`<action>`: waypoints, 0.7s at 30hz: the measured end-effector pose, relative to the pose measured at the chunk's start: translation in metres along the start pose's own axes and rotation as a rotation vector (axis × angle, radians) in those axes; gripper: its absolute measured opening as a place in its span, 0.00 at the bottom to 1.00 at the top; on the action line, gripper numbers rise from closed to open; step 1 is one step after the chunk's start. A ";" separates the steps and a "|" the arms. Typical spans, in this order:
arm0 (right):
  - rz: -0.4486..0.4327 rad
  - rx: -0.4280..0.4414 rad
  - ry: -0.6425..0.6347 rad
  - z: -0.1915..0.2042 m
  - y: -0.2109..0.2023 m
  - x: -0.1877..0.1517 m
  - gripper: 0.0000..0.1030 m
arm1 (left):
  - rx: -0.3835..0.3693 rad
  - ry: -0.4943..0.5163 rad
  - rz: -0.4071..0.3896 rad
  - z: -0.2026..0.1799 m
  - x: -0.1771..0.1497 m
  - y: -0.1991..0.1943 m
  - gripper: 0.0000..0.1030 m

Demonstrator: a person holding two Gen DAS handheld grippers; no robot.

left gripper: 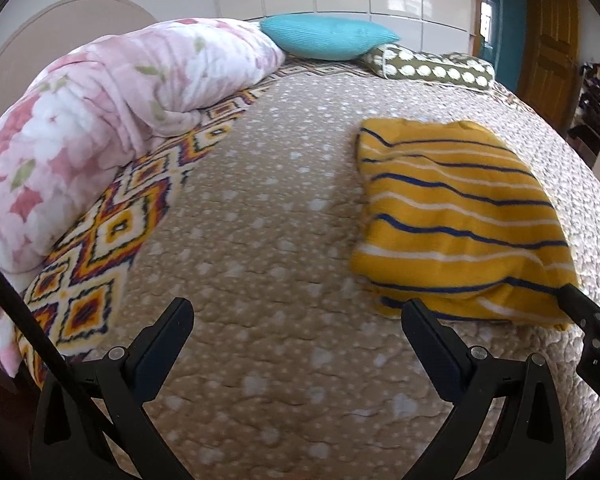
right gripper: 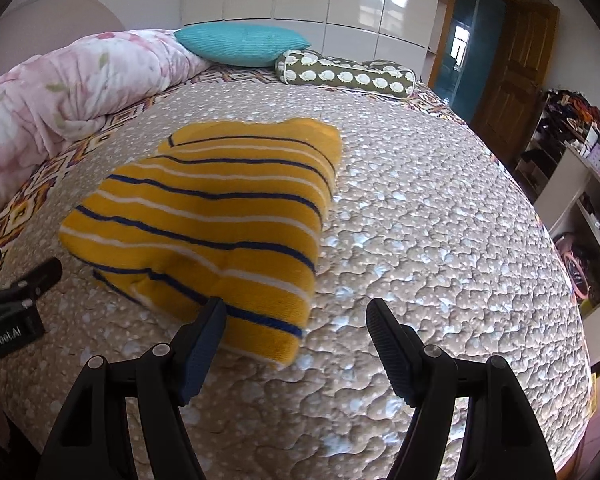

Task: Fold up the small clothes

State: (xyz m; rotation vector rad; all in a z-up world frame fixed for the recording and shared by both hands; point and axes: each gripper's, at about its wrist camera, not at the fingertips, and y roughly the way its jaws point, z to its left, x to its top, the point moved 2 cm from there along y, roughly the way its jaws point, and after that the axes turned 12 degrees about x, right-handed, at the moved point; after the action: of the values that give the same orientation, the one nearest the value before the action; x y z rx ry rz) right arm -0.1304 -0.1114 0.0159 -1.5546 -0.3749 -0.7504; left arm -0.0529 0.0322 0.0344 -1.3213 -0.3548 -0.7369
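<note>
Hovering my right claw (right gripper: 296, 320) spread wide over quilted beige bedspread (right gripper: 440, 220), nothing pinched; its left finger (right gripper: 204, 336) overlaps near edge of folded yellow striped knit garment (right gripper: 208, 220), contact unclear. My left claw (left gripper: 298, 320) also spread, empty, above bare bedspread left of garment. Garment lies folded mid-bed. Far left: pink floral duvet (left gripper: 100, 120) rolled along edge. Far end: teal pillow (right gripper: 240, 44), olive patterned bolster (right gripper: 348, 74). Wooden door (right gripper: 512, 76) far right.
</note>
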 end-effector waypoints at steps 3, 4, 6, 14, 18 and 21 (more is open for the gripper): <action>-0.001 -0.004 0.009 -0.007 0.000 -0.002 0.75 | -0.012 0.009 0.013 -0.008 -0.003 0.000 1.00; -0.002 -0.005 0.013 -0.009 0.000 -0.003 0.75 | -0.013 0.015 0.016 -0.010 -0.004 0.001 1.00; -0.002 -0.009 0.015 -0.012 0.000 -0.005 0.78 | -0.005 0.024 0.016 -0.012 -0.005 0.001 1.00; -0.018 0.003 0.011 -0.009 -0.005 -0.007 0.78 | -0.027 0.017 0.029 -0.014 -0.004 0.002 1.00; -0.016 0.013 0.005 -0.004 -0.006 -0.005 0.78 | -0.042 -0.005 0.037 -0.010 -0.001 0.004 1.00; -0.008 0.020 0.002 -0.002 -0.004 -0.005 0.78 | -0.041 -0.014 0.029 -0.009 0.001 0.004 1.00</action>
State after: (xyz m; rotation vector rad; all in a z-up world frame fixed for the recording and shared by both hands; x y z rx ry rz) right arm -0.1371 -0.1116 0.0150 -1.5347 -0.3862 -0.7522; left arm -0.0512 0.0231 0.0301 -1.3685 -0.3327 -0.7146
